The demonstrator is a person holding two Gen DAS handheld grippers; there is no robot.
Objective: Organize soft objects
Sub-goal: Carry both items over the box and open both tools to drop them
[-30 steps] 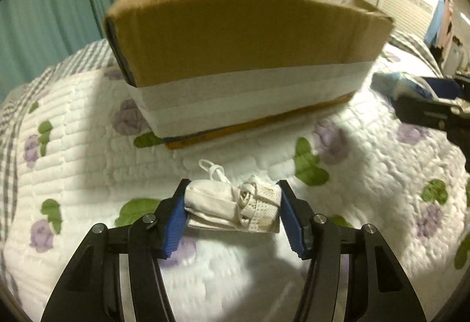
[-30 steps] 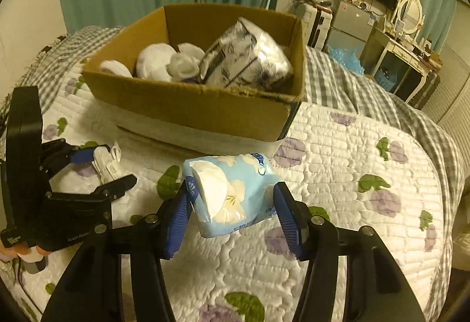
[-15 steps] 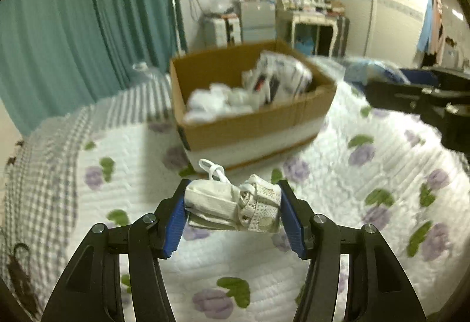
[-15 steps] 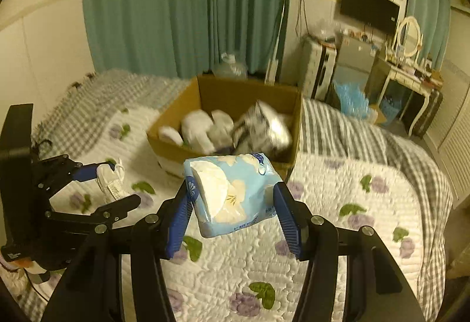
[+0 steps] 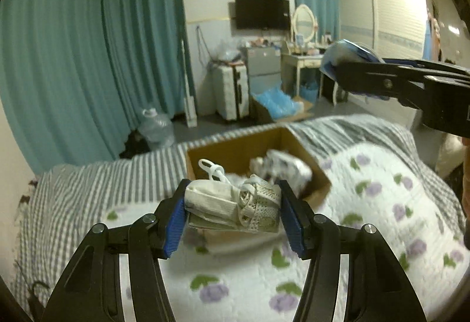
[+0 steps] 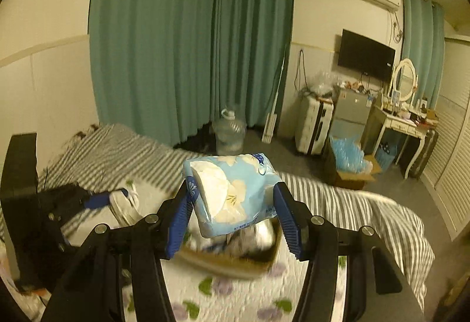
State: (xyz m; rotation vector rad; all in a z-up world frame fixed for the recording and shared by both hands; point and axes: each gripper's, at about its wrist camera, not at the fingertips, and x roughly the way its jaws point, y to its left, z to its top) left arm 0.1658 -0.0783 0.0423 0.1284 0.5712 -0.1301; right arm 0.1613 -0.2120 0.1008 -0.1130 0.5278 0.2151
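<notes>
Both grippers hang above the cardboard box (image 5: 255,151) on the bed, the left gripper (image 5: 232,206) clamped on a white cloth bundle (image 5: 232,204), possibly socks, the right gripper (image 6: 233,200) on a blue tissue pack (image 6: 235,190), ready for dropping in.

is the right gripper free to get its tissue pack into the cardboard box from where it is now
Probably yes. The right gripper, shut on the blue tissue pack, hangs above the open cardboard box with nothing between them. The box already holds soft items but shows room. The left gripper sits off to the side.
</notes>
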